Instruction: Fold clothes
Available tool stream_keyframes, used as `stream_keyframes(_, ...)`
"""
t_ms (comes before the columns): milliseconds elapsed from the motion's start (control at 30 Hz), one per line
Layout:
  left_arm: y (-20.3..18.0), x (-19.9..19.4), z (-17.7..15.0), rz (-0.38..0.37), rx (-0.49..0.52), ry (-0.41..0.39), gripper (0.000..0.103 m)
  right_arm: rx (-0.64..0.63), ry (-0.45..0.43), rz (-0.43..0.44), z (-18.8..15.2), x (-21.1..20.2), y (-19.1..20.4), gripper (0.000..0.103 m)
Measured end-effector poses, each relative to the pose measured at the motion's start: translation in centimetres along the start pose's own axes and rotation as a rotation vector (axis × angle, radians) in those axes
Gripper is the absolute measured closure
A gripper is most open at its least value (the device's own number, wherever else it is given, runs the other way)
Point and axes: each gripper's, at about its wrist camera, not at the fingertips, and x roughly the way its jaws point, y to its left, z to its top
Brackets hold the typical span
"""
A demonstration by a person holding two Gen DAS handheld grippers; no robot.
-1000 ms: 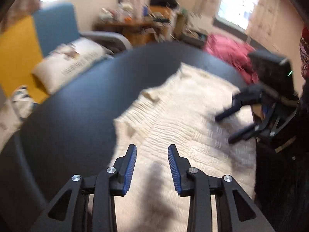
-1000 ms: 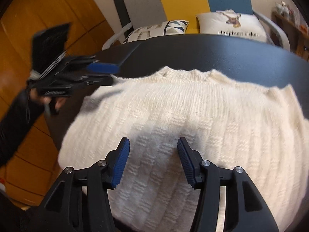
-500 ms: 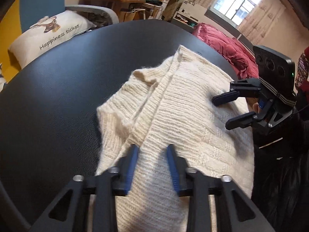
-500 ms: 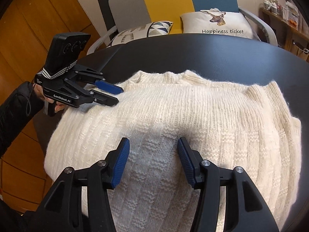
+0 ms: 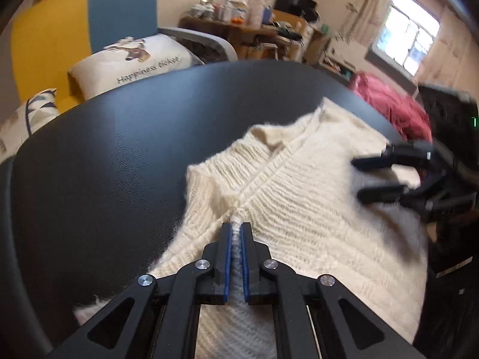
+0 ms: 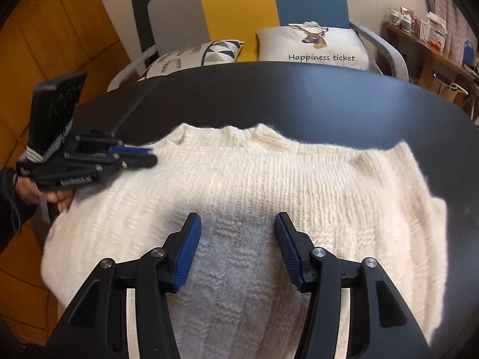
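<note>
On the dark surface [image 6: 299, 101], the sweater's [image 6: 269, 185] left edge was pinched by the just-closing left claw [image 5: 236, 227] for folding; the right claw [image 6: 238, 233] was held half-wide above the knit.

Black gripper [image 6: 236, 233] frames with 2 blue ribbed pads [image 6: 187, 257], silver screws; black sleeve [image 6: 9, 209].

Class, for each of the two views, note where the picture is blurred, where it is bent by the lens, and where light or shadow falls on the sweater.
Left wrist view: the right gripper is smeared by motion, the table edge bows, the window is overexposed. Right wrist view: mostly sharp, the left gripper slightly blurred; the right gripper's shadow falls on the sweater between its open jaws.
</note>
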Motion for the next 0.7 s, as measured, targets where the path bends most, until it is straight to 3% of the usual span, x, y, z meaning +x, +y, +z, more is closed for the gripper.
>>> stream_keyframes(200, -0.4, -2.9, 0.4, 0.058, -0.015, -0.050, 0.092, 0.002, -0.004, 0.005, 0.2, -0.6, 0.3, 0.047)
stream_keyframes(300, -1.2, -4.8, 0.1, 0.029, -0.012, -0.114, 0.091, -0.036, -0.030, 0.013, 1.0, -1.4, 0.9, 0.047)
stream_keyframes(433, -2.5, -3.5, -0.4, -0.015, 0.003, -0.047, 0.085, -0.058, 0.025, 0.000, 1.7, 0.0, 1.3, 0.045)
stream_keyframes(500, -3.0, -1.5, -0.7, 0.026, 0.016, 0.015, 0.080, -0.088, 0.038, -0.037, 1.5, 0.9, 1.6, 0.045)
stream_keyframes(567, -3.3, -1.1, -0.8, 0.034, 0.030, 0.014, 0.079, -0.118, 0.038, -0.067, 1.3, 1.5, 2.0, 0.045)
stream_keyframes(600, -3.3, -1.1, -0.8, 0.031, 0.022, 0.014, 0.079, -0.131, 0.030, -0.076, 1.1, 1.5, 2.3, 0.048)
stream_keyframes(667, -3.4, -1.3, -0.8, 0.036, 0.022, 0.008, 0.083, -0.133, 0.018, -0.065, 0.9, 1.4, 2.3, 0.064)
stream_keyframes(700, -3.6, -1.4, -0.9, 0.042, 0.027, 0.003, 0.090, -0.135, 0.013, -0.064, 0.8, 1.4, 2.3, 0.067)
